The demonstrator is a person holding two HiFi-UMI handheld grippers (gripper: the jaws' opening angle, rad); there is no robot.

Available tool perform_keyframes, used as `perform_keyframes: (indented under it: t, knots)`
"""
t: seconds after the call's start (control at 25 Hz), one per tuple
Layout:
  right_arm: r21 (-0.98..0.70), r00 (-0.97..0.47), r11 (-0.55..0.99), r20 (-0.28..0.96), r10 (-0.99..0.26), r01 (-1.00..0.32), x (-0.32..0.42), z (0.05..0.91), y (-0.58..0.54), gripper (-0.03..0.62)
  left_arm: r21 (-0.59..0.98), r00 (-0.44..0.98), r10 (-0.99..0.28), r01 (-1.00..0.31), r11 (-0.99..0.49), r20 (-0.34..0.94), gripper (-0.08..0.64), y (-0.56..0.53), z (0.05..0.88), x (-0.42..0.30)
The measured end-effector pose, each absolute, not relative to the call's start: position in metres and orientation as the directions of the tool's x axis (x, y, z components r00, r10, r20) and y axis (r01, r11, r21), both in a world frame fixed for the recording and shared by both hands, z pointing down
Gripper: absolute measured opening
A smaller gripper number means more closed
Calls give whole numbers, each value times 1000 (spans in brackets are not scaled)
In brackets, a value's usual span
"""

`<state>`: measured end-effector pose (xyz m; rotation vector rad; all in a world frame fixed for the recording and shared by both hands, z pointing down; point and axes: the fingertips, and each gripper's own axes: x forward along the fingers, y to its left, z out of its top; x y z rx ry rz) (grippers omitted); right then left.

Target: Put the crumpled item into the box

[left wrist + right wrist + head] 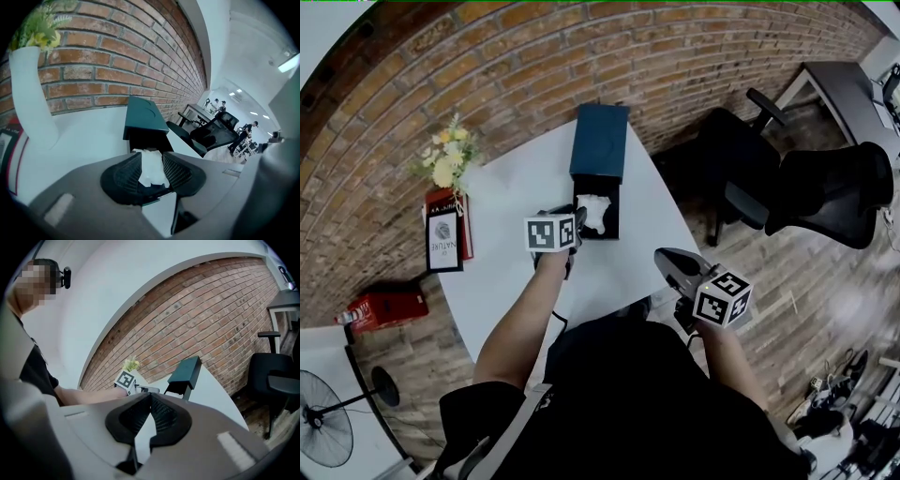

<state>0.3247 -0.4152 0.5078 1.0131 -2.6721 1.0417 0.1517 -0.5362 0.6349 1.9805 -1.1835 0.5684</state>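
Placement appears nearly complete: crumpled item (593, 214) lies inside the open box (599, 141), below its raised lid. Left gripper (577, 221) hangs at the box's near edge, tilted downward, jaws spread, the item between them but apparently not pressed. Only withdrawal is left. Right gripper (671, 261) sits well short of the box, jaws together, empty.

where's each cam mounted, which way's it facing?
Head view: on the person's head, steeply down at the white table, box, both forearms, left hand-held gripper, right hand-held gripper.
Left gripper view: rides that hand-held gripper, along open jaws at the crumpled item in the box.
Right gripper view: rides that hand-held gripper, past shut jaws toward the brick wall; left forearm shows.
Shared: box in all three.
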Motion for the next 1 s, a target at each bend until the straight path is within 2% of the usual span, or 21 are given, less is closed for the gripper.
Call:
perform_keyframes:
  t: [0.36,0.68,0.84,1.0]
  knots:
    - [-574,-810,582,305,-501,-576,321,508,-425,0,309,455,-653,-890,-334,605,144,-518,572,133]
    - [-537,-877,696,238,-418,-477,303,491,-445,0,213,421,-760,-907,-363,495,129,-498,508,120]
    - [-486,-903,762,212,-372,-428,292,474,-446,0,156,382,-806,-924,-350,452,129,-487,484,106]
    - [-382,-887,801,231,-400,-461,298,456,-456,0,93,349,-839,-935,-342,417,129,-474,465,92]
